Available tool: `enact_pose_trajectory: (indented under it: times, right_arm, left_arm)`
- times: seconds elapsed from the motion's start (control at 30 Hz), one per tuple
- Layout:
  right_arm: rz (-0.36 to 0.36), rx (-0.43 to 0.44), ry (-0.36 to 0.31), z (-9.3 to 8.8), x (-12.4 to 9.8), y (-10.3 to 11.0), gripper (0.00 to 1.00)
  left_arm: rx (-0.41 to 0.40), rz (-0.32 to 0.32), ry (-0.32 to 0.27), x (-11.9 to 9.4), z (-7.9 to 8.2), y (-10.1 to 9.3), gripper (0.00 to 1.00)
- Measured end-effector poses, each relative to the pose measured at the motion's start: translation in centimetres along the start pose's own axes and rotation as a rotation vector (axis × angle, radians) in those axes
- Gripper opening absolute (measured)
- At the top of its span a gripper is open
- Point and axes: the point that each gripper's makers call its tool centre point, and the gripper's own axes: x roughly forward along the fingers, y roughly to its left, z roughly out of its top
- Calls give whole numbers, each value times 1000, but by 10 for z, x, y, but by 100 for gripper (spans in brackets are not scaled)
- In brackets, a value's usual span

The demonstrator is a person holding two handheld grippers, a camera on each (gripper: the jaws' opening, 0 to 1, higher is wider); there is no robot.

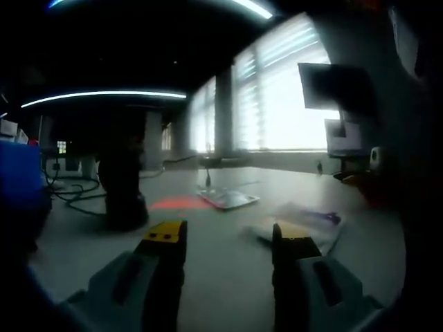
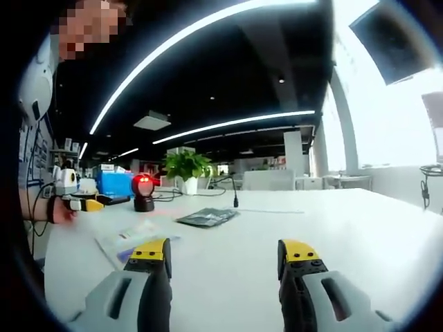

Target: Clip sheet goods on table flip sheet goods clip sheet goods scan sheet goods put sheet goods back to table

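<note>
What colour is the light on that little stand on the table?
Red. The scanner glows red at its head, clearest in the right gripper view.

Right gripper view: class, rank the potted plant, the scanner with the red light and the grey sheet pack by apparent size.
1. Grey sheet pack, widest.
2. Potted plant.
3. Scanner.
The last two look close, and the plant stands farther off, so that ranking is unsure.

A broad white table (image 2: 332,228) stands in a dim open office. Bright blinded windows (image 1: 284,90) run beyond it; long curved light strips (image 2: 228,124) cross the dark ceiling above. A potted plant (image 2: 185,169) sits at its far edge.
</note>
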Motion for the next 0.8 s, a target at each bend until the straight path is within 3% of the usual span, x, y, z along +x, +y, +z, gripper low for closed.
enact_pose_trajectory:
  times: [0.8]
  right_arm:
    - [-10, 1, 9, -1, 1, -1, 54]
  left_arm:
    - [-13, 1, 3, 0, 0, 0, 42]
